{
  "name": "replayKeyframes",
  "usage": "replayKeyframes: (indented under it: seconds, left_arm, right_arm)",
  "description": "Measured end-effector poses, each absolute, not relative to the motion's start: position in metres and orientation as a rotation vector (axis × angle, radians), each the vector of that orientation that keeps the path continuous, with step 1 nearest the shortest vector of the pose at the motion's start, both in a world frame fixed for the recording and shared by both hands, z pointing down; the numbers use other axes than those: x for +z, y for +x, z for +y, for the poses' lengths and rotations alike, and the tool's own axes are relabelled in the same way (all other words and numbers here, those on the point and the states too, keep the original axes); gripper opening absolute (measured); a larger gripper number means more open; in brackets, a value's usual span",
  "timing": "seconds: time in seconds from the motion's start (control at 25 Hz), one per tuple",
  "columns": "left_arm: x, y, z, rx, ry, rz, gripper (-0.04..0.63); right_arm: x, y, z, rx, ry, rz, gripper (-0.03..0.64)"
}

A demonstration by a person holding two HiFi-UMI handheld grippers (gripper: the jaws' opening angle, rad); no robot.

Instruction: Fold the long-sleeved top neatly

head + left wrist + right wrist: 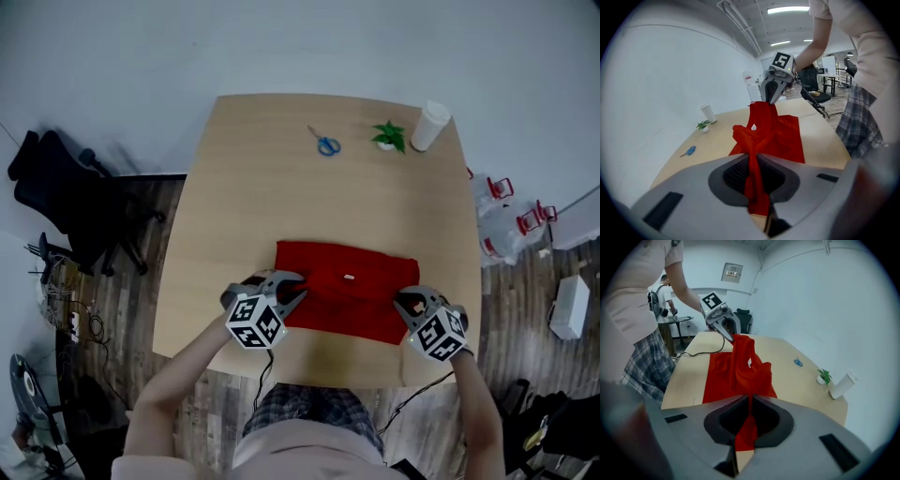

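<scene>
The red long-sleeved top (352,286) lies partly folded near the desk's (272,197) near edge, with its front hem raised off the surface; the left gripper (292,292) pinches a bunch of cloth at the top's near left corner; the right gripper (405,302) pinches the near right corner the same way; blue scissors (326,144), a small potted plant (388,136) and a white cup (430,126) sit along the far edge

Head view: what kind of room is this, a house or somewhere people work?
Most likely an office or lab workroom, not a home. A black swivel chair stands near the wooden table, more desks and chairs fill the background, and long strip lights run across the ceiling.
</scene>
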State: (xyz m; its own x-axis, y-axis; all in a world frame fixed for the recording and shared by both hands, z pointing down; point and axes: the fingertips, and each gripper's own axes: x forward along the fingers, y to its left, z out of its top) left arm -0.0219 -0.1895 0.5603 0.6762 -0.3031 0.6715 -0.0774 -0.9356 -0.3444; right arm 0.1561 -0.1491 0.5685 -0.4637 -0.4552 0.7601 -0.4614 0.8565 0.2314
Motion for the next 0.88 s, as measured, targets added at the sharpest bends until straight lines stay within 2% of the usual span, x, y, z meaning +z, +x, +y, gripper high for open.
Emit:
replayKeyframes:
  seconds: [0.48, 0.6, 0.68, 0.88]
  left_arm:
    - [0.625, -0.037, -0.131, -1.35, -2.661, 0.098, 0.062]
    - [0.638, -0.043, -0.121, -1.438, -2.76, 0.058, 0.15]
    - [0.646, -0.046, -0.115, -1.485, -2.795, 0.033, 0.213]
    - [0.633, -0.04, -0.122, -1.433, -2.809, 0.125, 0.225]
  right_arm:
    - [0.642, 0.146, -0.096, 0.101, 0.463, -1.98, 0.044]
    - [0.656, 0.147, -0.09, 0.171, 0.456, -1.967, 0.063]
    - [0.661, 0.147, -0.085, 0.217, 0.443, -1.965, 0.102]
    - [0.633, 0.143, -0.085, 0.223, 0.502, -2.023, 0.165]
